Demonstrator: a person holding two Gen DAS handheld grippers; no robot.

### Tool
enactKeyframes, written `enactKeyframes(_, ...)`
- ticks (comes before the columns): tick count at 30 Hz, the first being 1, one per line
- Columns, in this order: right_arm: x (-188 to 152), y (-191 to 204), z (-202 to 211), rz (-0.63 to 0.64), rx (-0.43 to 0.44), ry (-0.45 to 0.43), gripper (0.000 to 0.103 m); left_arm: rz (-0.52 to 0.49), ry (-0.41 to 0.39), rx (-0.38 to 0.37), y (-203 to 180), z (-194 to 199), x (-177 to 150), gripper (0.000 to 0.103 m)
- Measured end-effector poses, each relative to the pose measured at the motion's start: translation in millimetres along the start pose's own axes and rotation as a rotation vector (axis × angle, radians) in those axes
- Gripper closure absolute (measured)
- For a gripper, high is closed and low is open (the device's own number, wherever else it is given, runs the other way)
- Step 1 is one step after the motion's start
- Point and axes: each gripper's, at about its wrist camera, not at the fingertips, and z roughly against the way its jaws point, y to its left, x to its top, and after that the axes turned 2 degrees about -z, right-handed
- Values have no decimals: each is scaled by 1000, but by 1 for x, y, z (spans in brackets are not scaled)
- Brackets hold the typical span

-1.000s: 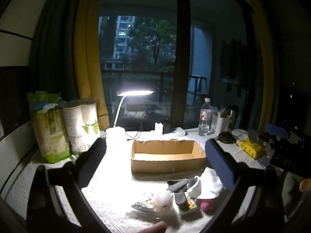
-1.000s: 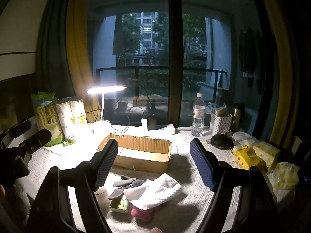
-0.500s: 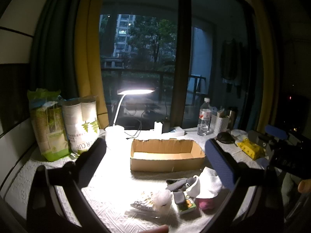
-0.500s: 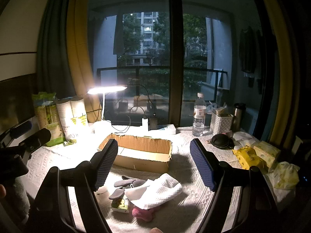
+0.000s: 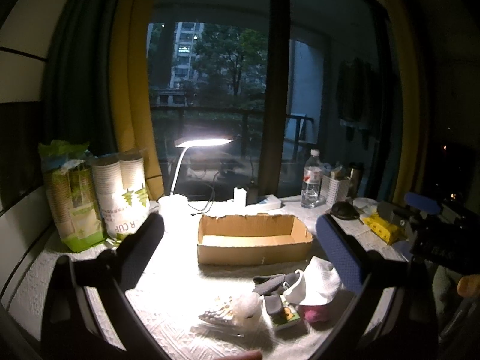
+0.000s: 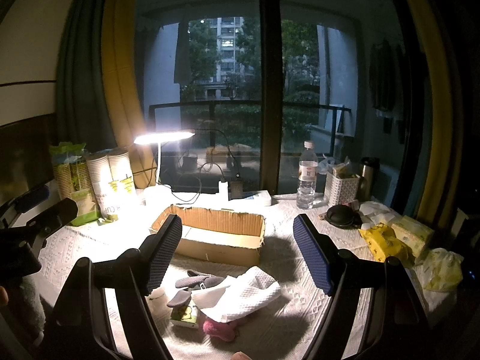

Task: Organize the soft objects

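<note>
both fingers (image 5: 238,240) (image 6: 240,253) spread, empty; only right view shows green tissue pack (image 6: 412,237).

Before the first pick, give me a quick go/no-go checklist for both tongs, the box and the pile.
1. Left tongs open, nothing between the fingers: ok.
2. Right tongs open, holding nothing: ok.
3. Cardboard box upright, open top, floor looks bare: ok.
4. Soft pile in front of the box, not yet in it: white towel lies over the pink plush and beside the grey socks: ok, but the layers overlap.
5. Whether the small yellow-green packet counts as soft: cannot tell.
6. Path from pile to box free of lamp cable: ok.
</note>
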Motion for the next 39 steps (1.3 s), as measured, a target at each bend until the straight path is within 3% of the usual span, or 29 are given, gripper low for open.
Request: enactKeyframes(39,-5,-3,0,-8,0,1,23,10,3,-6,-2,3,0,1)
